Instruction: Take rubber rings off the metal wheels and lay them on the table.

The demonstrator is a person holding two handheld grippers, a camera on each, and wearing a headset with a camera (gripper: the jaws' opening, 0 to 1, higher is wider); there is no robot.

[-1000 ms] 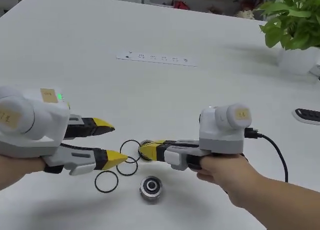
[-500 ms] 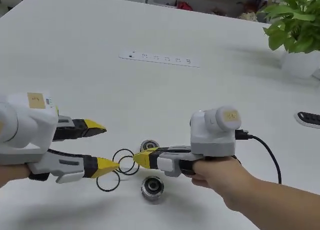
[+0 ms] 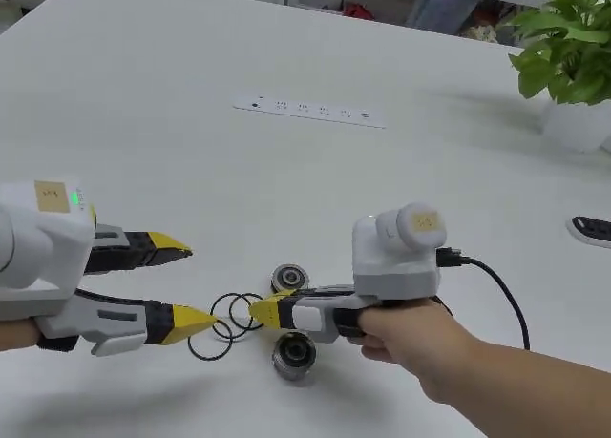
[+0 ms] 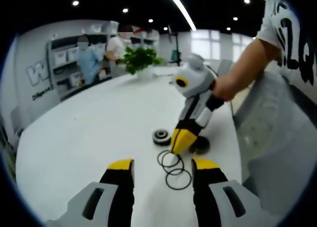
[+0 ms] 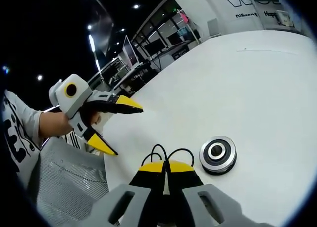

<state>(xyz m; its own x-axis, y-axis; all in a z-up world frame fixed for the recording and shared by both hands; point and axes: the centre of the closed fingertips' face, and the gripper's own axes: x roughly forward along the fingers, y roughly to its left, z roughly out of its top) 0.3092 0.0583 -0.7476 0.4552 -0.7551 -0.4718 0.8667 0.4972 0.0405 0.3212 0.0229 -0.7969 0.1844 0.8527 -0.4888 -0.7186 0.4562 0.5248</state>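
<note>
The left gripper (image 3: 199,285) hangs with its jaws spread just beside three rubber rings (image 3: 230,316) bunched on the white table (image 3: 172,114). The right gripper (image 3: 260,310), jaws pressed together, touches the rings (whether it pinches one I cannot tell) between two metal wheels (image 3: 288,278). A white pot (image 3: 579,123) holds a leafy plant (image 3: 569,37).

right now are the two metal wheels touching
Apart. The head view shows bare table and the right gripper, shut on a rubber ring, between the far metal wheel and the near metal wheel.
</note>
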